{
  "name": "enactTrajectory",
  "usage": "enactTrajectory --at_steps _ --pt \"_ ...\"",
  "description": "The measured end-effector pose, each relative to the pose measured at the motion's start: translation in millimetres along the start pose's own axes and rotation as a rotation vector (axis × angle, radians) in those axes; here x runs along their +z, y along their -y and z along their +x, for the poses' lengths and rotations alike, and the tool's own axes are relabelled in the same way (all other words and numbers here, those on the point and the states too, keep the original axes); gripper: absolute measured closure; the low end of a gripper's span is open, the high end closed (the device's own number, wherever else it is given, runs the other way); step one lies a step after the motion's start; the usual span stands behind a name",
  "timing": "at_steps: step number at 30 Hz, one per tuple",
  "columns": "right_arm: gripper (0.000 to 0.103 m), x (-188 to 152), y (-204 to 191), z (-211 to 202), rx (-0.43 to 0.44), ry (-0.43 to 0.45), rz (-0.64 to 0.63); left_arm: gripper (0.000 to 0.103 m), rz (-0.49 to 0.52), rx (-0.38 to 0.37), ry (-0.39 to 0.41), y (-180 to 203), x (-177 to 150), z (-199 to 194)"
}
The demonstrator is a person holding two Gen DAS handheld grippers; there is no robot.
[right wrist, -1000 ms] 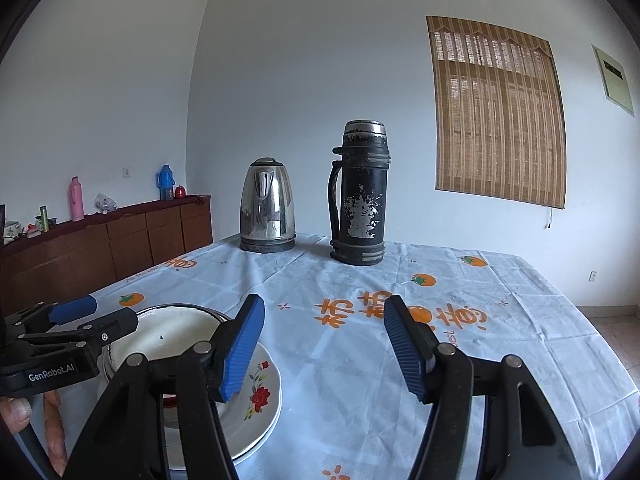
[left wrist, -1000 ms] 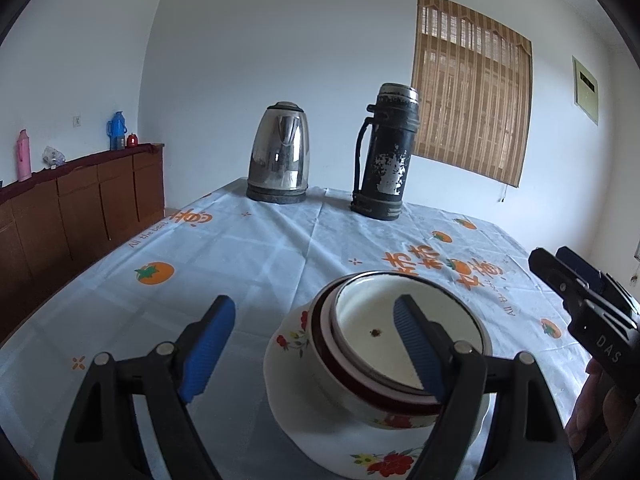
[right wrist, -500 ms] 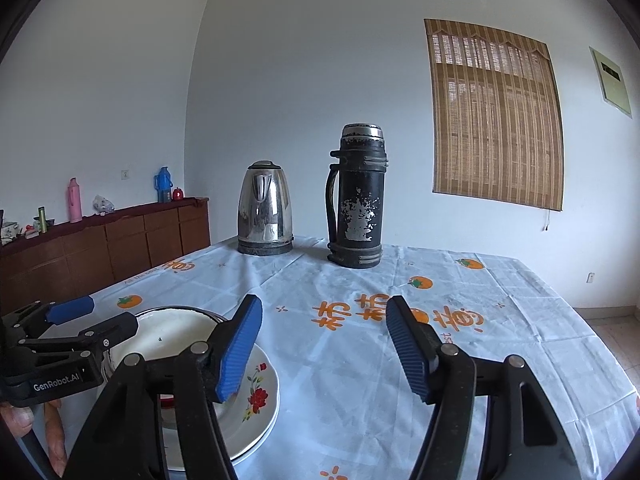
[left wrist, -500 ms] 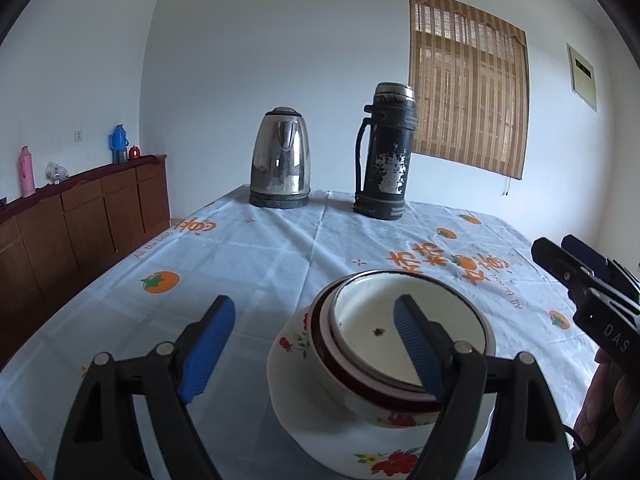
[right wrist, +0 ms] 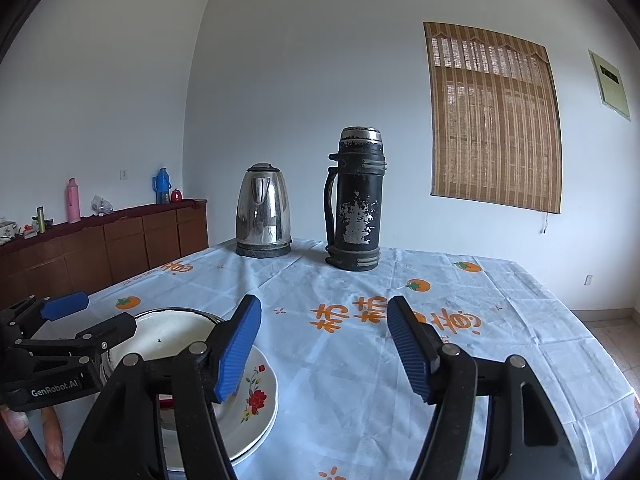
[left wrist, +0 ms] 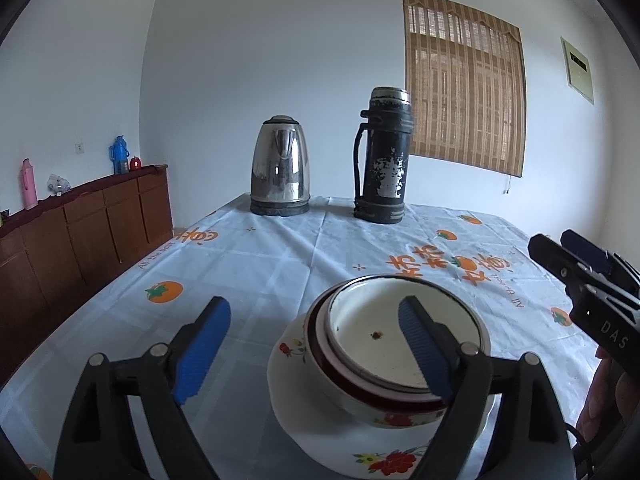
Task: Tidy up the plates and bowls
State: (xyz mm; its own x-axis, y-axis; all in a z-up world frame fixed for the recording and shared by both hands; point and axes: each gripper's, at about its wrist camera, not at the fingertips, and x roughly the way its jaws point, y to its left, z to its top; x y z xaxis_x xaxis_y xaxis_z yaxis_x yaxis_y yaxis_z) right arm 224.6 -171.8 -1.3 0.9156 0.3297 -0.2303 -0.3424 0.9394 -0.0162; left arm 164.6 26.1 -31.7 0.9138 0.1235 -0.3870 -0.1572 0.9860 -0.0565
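Observation:
A stack of bowls (left wrist: 384,356), white inside with a dark red band and a flower print, sits on white flowered plates (left wrist: 296,408) at the near edge of the table. My left gripper (left wrist: 316,348) is open and empty, hovering just in front of and above the stack. My right gripper (right wrist: 324,348) is open and empty, to the right of the stack (right wrist: 172,332), over the cloth. The plates also show in the right wrist view (right wrist: 256,404). Each gripper shows at the edge of the other's view.
A steel kettle (left wrist: 280,176) and a worn black thermos (left wrist: 382,160) stand at the far end of the table, covered by a pale blue cloth with orange prints (left wrist: 256,264). A brown sideboard (left wrist: 80,232) with small bottles runs along the left wall.
Both grippers have drifted slightly back and up; the view has shifted a little. The bowls and plates have not moved. Both grippers stay open.

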Motion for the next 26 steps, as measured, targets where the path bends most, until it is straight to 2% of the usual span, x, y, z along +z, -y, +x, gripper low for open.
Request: enactTrajectory --at_steps 9,15,18,26 --pt "0.036 1.7 2.7 -4.0 -0.009 0.022 0.004 0.015 0.065 -0.038 0.026 15.1 1.0 -8.4" --pt "0.036 2.1 2.5 -2.9 -0.012 0.023 0.001 0.012 0.069 -0.012 0.03 16.6 2.7 -8.6" --pt "0.036 1.7 1.2 -2.2 -0.012 0.024 -0.007 0.011 0.071 -0.028 0.04 16.6 1.9 -10.3" --pt "0.036 1.2 0.0 -3.1 -0.014 0.027 -0.011 0.011 0.087 -0.012 0.071 18.1 1.9 -15.3"
